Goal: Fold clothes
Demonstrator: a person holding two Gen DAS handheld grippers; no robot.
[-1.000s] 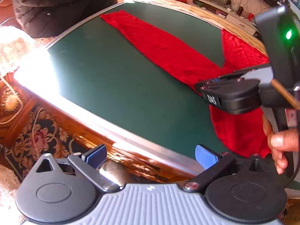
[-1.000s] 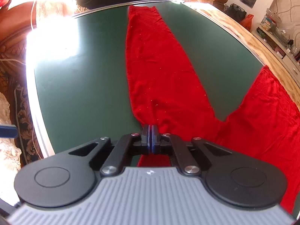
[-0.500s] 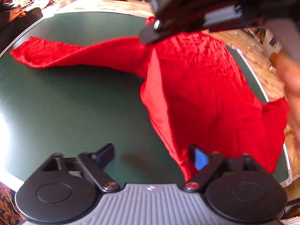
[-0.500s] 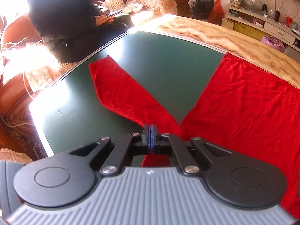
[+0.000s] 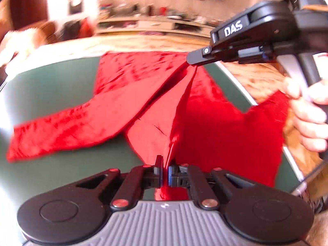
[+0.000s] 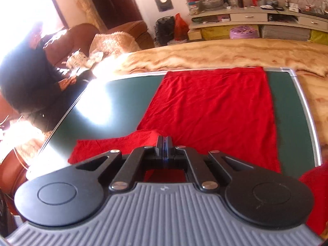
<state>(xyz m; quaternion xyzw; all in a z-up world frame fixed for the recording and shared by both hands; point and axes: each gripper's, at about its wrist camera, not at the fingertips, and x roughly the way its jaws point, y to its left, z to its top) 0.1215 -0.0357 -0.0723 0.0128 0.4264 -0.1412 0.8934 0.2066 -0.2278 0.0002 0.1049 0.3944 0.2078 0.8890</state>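
Observation:
A red long-sleeved garment (image 5: 205,123) lies on the dark green table top (image 5: 51,86). My left gripper (image 5: 165,171) is shut on an edge of the red cloth, which rises taut from its pads. Up at the right, my right gripper (image 5: 191,61) pinches another point of the same cloth and holds it lifted, a hand (image 5: 307,110) on its handle. In the right wrist view the red garment (image 6: 215,110) spreads flat ahead, one sleeve (image 6: 106,147) trailing left, and the right gripper (image 6: 164,145) is shut on the fabric.
The green table top (image 6: 291,123) has a metal rim and a wooden border (image 6: 225,53). A person in dark clothes (image 6: 24,78) sits by a sofa at the left. A low cabinet (image 6: 256,18) with clutter stands along the far wall. Sun glare washes the table's left side.
My left gripper was open half a second ago and has shut on the red cloth. The right gripper has carried its pinched cloth upward and across; the sleeve now drapes left.

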